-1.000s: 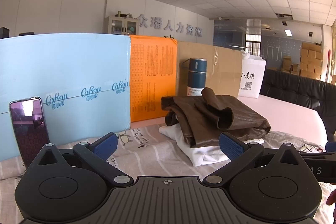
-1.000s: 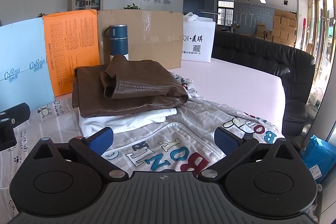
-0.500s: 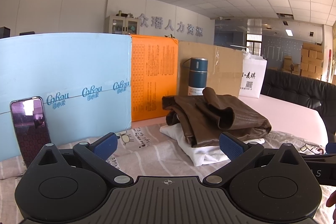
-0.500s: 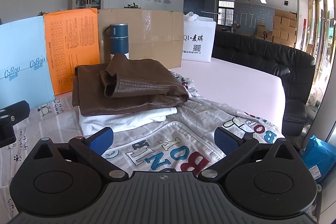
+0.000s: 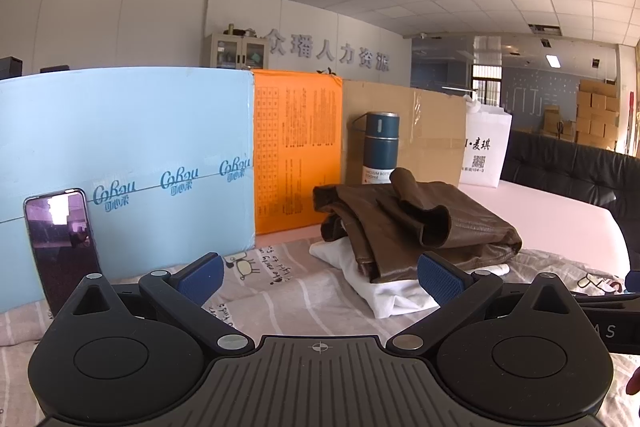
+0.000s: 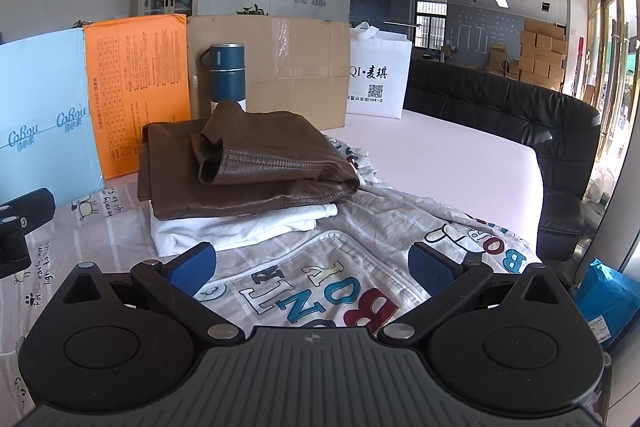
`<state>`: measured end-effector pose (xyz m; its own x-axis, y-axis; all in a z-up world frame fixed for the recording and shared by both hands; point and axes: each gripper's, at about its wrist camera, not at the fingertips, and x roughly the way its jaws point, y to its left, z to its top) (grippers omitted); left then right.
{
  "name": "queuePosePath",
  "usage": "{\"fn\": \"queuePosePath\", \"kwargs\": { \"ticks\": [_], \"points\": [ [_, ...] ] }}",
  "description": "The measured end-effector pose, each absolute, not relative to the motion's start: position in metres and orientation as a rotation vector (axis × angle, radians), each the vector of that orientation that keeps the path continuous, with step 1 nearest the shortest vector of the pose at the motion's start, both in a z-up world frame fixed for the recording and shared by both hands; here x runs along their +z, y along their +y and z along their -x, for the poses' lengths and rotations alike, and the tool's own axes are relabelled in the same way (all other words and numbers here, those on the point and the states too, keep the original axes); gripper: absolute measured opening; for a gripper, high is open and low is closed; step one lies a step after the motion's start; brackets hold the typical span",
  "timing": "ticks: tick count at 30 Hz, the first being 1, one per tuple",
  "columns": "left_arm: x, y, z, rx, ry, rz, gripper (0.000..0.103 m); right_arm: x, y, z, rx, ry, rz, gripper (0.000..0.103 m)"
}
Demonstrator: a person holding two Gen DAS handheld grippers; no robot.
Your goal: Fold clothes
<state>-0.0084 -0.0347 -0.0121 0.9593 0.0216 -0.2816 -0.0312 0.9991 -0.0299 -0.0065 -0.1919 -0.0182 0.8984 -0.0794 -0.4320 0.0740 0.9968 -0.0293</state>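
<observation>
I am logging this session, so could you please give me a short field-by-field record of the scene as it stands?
left gripper: open, empty
right gripper: open, empty, above the printed garment
folded stack: brown leather garment on top of white garment
printed garment: spread flat, lettered, not yet folded
behind stack: blue flask, upright, before cardboard box
left side: phone leaning on light blue board
</observation>
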Motion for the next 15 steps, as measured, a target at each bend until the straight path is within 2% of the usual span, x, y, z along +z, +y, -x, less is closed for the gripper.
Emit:
{"fn": "queuePosePath", "kwargs": {
  "ticks": [15],
  "points": [
    [-0.0121,-0.0342,0.0091,0.023,0.276,0.037,0.103,-0.0186,-0.1898,0.0062,-0.076,0.449,0.023,0.103]
  ]
}}
